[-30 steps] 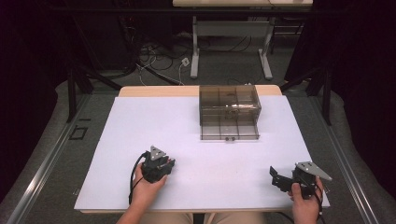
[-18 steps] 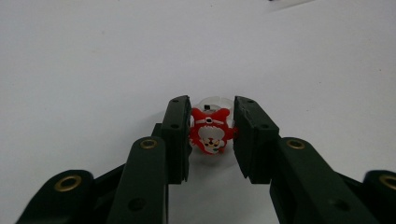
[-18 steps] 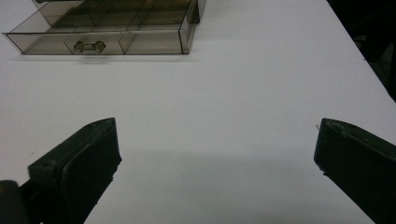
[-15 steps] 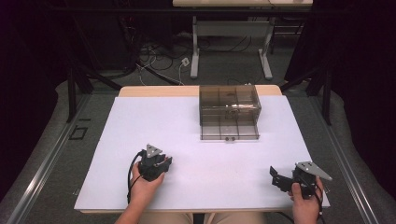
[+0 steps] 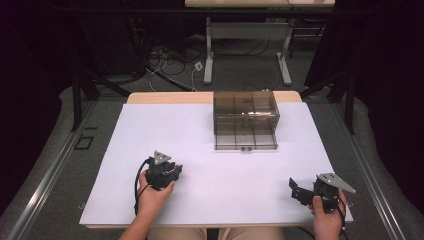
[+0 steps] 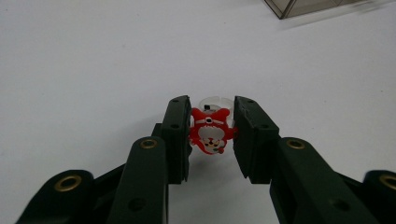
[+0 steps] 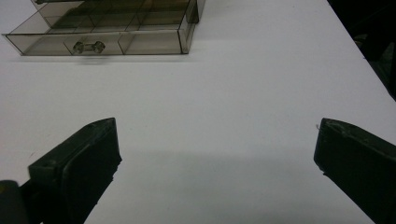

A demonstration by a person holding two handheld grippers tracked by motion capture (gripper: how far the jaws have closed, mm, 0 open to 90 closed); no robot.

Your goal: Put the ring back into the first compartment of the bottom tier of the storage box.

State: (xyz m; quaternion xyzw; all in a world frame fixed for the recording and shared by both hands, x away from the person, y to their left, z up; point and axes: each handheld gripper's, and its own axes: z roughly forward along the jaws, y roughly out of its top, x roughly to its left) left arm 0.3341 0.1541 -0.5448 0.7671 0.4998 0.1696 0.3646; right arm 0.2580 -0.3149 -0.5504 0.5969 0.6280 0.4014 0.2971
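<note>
My left gripper [image 6: 212, 109] is shut on a small red Santa charm on a clear ring [image 6: 211, 133], which its two black pads hold just above the white table. In the high view the left gripper [image 5: 175, 172] is at the near left, pointing right. Open wide, my right gripper [image 7: 217, 135] has only bare table between its jaws; the high view has it [image 5: 296, 190] at the near right corner. A smoky clear drawer box [image 5: 245, 112] stands at the far middle with its bottom drawer [image 7: 102, 42] pulled out.
The white table top [image 5: 225, 150] spans the space between both hands and the box. Its right edge [image 7: 355, 42] runs close to my right gripper. Dark floor, cables and table legs [image 5: 210, 50] lie beyond the far edge.
The left gripper has drifted slightly left and away from the person with the charm still in it. The right gripper has kept still.
</note>
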